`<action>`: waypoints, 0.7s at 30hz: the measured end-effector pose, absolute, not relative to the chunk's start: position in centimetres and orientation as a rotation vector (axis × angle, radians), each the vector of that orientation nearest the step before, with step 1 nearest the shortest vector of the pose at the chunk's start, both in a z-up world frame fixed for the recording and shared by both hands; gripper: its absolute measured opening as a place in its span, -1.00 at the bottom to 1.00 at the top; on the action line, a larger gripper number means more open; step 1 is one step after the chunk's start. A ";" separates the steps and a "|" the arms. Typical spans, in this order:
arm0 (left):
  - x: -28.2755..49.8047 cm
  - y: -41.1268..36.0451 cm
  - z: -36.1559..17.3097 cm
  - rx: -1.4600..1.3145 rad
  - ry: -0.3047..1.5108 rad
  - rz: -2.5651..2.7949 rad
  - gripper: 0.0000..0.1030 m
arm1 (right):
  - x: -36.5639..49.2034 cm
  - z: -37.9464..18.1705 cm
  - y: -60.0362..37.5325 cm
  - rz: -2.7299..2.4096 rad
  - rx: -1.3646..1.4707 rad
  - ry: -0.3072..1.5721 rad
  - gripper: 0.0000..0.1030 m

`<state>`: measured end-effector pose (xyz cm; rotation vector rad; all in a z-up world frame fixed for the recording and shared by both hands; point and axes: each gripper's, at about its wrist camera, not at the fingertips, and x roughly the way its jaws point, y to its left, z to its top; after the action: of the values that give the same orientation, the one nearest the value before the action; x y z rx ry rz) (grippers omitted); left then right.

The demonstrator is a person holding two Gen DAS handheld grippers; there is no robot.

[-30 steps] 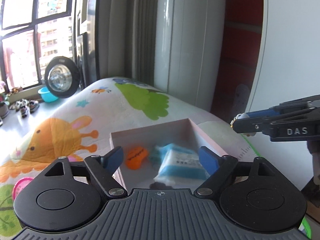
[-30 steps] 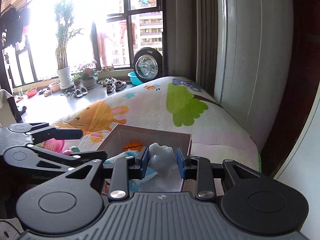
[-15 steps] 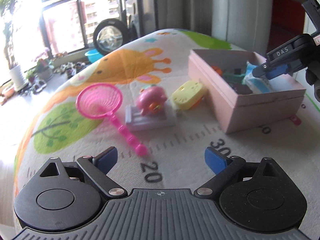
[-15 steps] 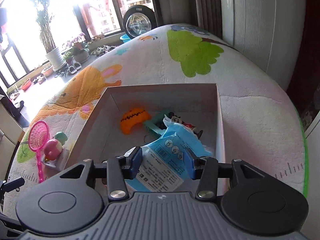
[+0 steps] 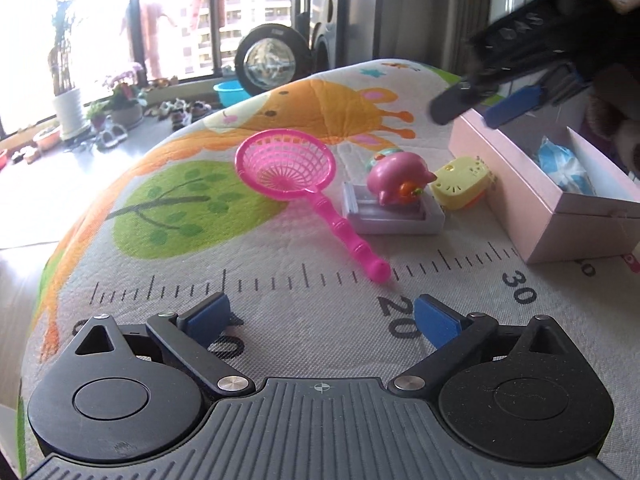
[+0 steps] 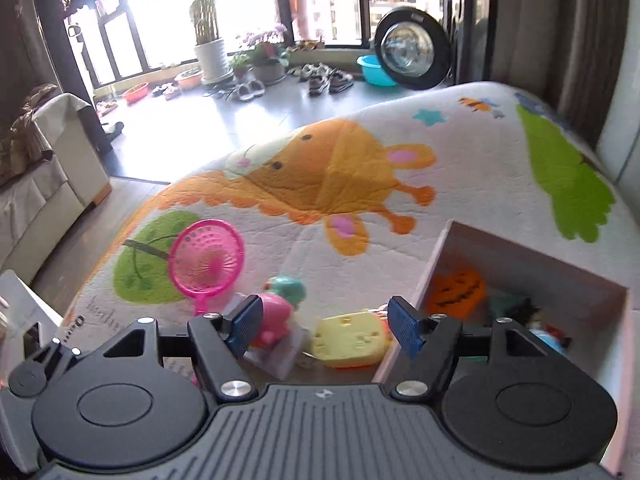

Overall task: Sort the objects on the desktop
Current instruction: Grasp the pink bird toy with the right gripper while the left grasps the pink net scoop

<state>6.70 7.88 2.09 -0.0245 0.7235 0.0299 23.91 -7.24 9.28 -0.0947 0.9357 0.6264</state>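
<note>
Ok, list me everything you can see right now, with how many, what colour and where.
net scoop: one, pink, on the mat left of the other toys
pig toy: one, pink, on a grey tray beside the net
flat yellow toy: one, yellow with an orange underside, between tray and box
box: one, pink, open, right side of the mat
blue-white packet: one, inside the box
pumpkin toy: one, orange, inside the box, far corner
play mat: one, cartoon print with a ruler strip, under everything
left gripper: open, empty, above the ruler strip
right gripper: open, empty, above the yellow toy
</note>
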 end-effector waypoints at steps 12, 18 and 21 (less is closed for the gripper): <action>6.5 7.6 1.4 -0.019 0.733 0.014 1.00 | 21.8 7.3 -5.2 0.657 -0.119 0.967 -0.17; 6.6 8.1 2.4 -0.064 0.710 0.009 1.00 | 15.3 10.4 -12.3 0.669 -0.085 0.855 -0.16; 7.3 8.6 3.6 -0.087 0.673 0.035 1.00 | 11.9 9.5 -15.5 0.648 -0.113 0.816 -0.16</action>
<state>7.34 8.56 3.60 -0.0874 0.6733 0.0355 11.95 -15.50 9.48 -0.1128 0.8163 0.6481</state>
